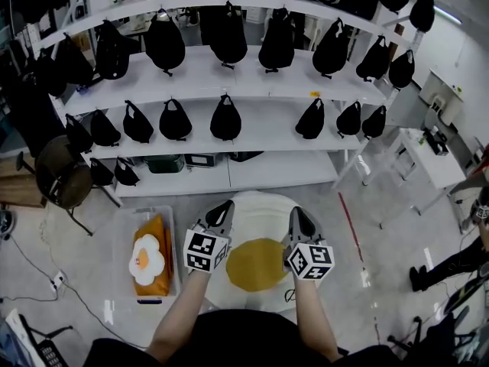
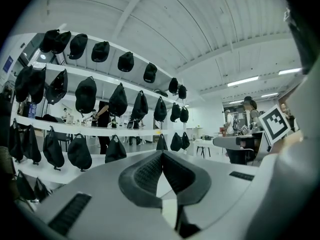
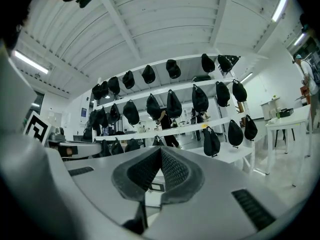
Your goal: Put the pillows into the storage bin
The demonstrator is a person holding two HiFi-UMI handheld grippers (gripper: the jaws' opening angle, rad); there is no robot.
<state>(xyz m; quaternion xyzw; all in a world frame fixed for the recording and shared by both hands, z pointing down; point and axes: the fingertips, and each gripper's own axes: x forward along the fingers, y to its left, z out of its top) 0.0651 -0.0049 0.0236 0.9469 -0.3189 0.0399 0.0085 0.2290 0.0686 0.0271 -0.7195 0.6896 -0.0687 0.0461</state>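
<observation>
Lower left of head view: clear storage bin (image 1: 122,232) on floor, holding orange pillow (image 1: 158,275) with small fried-egg pillow (image 1: 145,258) on top. Centre: left gripper (image 1: 223,209) closed, empty. Big fried-egg pillow (image 1: 256,262) on floor beneath both. Right gripper (image 1: 297,215) closed, empty.

A pillow (image 1: 147,258) sits in the storage bin (image 1: 124,235), left; a second pillow (image 1: 256,262) lies on the floor (image 1: 374,239) to its right, before the shelves (image 1: 260,140).
</observation>
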